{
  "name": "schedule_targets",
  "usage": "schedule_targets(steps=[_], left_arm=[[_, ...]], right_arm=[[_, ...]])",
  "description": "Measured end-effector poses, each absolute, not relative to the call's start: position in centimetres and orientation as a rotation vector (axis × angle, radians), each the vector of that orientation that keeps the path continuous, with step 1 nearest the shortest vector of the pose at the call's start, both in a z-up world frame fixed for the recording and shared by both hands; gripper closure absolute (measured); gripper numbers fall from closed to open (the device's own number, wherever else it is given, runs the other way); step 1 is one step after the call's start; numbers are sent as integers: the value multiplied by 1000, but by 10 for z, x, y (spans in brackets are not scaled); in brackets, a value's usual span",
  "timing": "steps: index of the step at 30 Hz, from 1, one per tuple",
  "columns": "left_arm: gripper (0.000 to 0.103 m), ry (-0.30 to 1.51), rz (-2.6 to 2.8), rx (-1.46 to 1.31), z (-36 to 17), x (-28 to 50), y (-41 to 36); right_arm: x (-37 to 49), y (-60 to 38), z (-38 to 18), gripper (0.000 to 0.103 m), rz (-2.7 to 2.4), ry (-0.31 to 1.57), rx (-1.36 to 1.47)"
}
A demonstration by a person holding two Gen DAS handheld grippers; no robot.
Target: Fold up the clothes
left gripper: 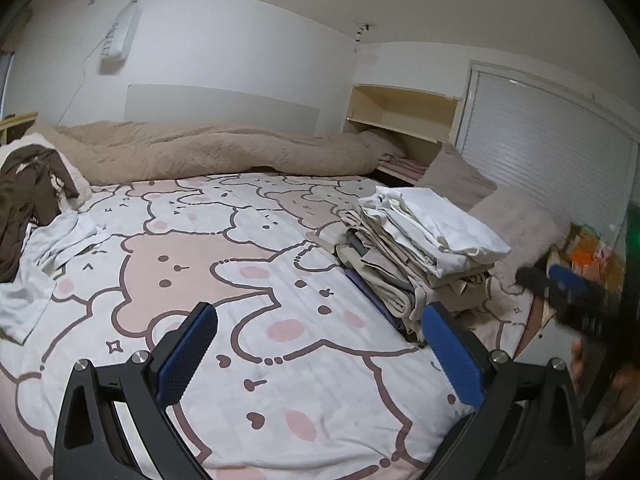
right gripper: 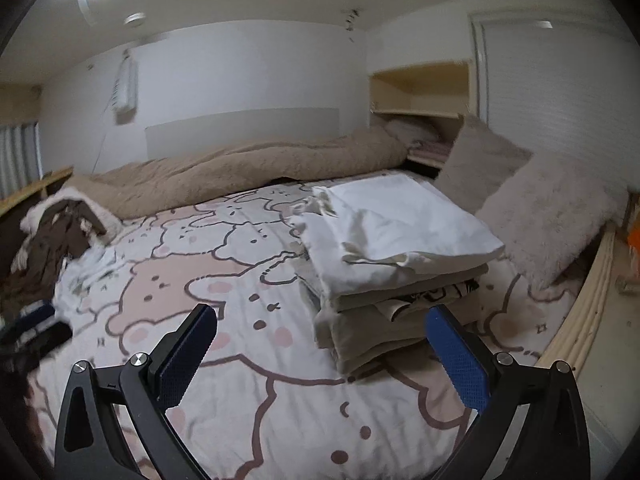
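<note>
Both grippers wide, empty; we see unfolded white garment (left gripper: 44, 264) far left of frame, nearer left gripper (left gripper: 320, 344) than right gripper (right gripper: 320, 344).

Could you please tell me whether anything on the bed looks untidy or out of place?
The folded stack sits neatly, but a brown garment and a white garment lie crumpled, unfolded, at the bed's left edge.
</note>
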State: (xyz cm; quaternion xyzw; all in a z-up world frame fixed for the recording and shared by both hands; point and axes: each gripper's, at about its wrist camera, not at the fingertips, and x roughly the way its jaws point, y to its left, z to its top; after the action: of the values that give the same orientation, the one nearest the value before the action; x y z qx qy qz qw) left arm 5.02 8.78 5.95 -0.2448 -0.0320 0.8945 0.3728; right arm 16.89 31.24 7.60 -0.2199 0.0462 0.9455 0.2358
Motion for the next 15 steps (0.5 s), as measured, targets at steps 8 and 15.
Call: schedule_targets(steps=[8, 15], left_arm=[[0, -44, 2305, -625, 54, 54, 86], [0, -20, 2319, -610, 53, 58, 85]], right_arm=[[173, 292, 58, 0, 2584, 24, -642], [179, 291, 48, 0, 2551, -3, -687]])
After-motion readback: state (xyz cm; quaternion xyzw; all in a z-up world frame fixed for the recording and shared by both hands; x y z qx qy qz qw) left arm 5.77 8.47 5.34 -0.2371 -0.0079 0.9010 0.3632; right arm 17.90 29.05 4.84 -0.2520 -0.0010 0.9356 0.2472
